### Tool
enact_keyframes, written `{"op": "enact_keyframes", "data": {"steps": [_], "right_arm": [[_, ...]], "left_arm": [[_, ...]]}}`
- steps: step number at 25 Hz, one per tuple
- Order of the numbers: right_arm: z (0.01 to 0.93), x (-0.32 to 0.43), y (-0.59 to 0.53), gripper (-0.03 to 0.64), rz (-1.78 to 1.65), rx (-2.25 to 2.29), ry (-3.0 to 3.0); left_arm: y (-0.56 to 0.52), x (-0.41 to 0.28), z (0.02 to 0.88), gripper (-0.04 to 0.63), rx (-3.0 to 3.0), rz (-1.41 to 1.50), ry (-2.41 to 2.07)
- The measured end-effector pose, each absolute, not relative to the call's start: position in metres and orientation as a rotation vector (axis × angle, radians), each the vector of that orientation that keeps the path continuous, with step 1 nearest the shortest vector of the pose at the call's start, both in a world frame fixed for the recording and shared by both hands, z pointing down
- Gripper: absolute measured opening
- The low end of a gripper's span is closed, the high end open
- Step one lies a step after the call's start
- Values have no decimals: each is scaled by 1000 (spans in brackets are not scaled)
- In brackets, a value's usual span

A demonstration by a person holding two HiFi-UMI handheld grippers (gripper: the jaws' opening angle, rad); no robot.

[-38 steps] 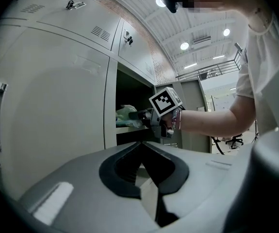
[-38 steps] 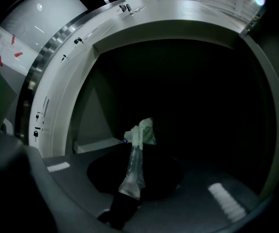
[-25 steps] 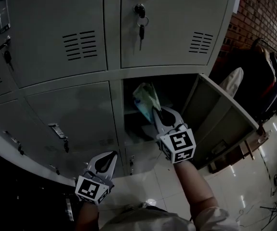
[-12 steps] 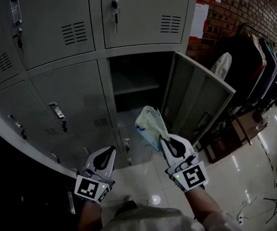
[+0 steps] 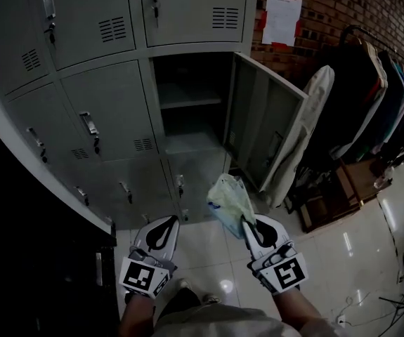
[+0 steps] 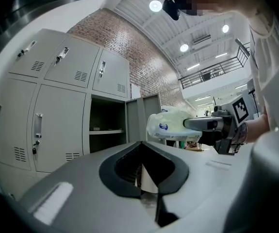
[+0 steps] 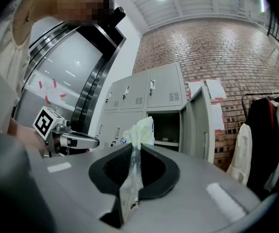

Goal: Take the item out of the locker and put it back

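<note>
A pale green plastic bag (image 5: 230, 201) hangs in the air in front of the grey lockers, outside the open compartment (image 5: 187, 97). My right gripper (image 5: 244, 221) is shut on the bag's lower edge; in the right gripper view the film (image 7: 139, 135) runs pinched through the jaws of my right gripper (image 7: 133, 152). My left gripper (image 5: 168, 225) hovers level with it to the left, shut and holding nothing. From the left gripper view the bag (image 6: 171, 126) and right gripper (image 6: 197, 124) show off to the right. The compartment looks dark, with one shelf (image 5: 187, 104).
The locker door (image 5: 261, 128) swings out to the right. Closed lockers (image 5: 103, 111) with handles and keys fill the left. A clothes rack with dark garments (image 5: 370, 111) and a pale cover (image 5: 314, 125) stand right, by a brick wall (image 5: 342, 20). Glossy floor tiles (image 5: 356, 251) lie below.
The right gripper has drawn the bag out of the open compartment and back toward me. The lockers now sit farther away, and the left gripper has held its place.
</note>
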State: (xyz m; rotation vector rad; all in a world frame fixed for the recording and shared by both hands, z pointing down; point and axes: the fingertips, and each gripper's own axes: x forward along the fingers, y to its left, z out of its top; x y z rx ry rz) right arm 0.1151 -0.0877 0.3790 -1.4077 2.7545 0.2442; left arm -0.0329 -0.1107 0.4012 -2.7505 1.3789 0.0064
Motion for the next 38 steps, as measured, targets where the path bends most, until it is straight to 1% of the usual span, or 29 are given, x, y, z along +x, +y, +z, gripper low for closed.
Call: {"op": "enact_keyframes", "data": {"steps": [7, 13, 26, 32, 38], "right_arm": [[374, 110, -63, 14, 302, -1421, 2745], [369, 92, -63, 14, 266, -1394, 2737], [373, 77, -59, 14, 239, -1456, 2721], [377, 60, -72, 14, 220, -1493, 2708], [374, 48, -106, 14, 236, -1478, 2704]], "left_arm": [[-91, -47, 390, 5, -2721, 24, 1405], [-87, -70, 375, 5, -2688, 66, 1428], [-79, -93, 379, 5, -2696, 49, 1402], [-84, -113, 388, 5, -2730, 53, 1382], [-114, -119, 393, 5, -2723, 43, 1373]]}}
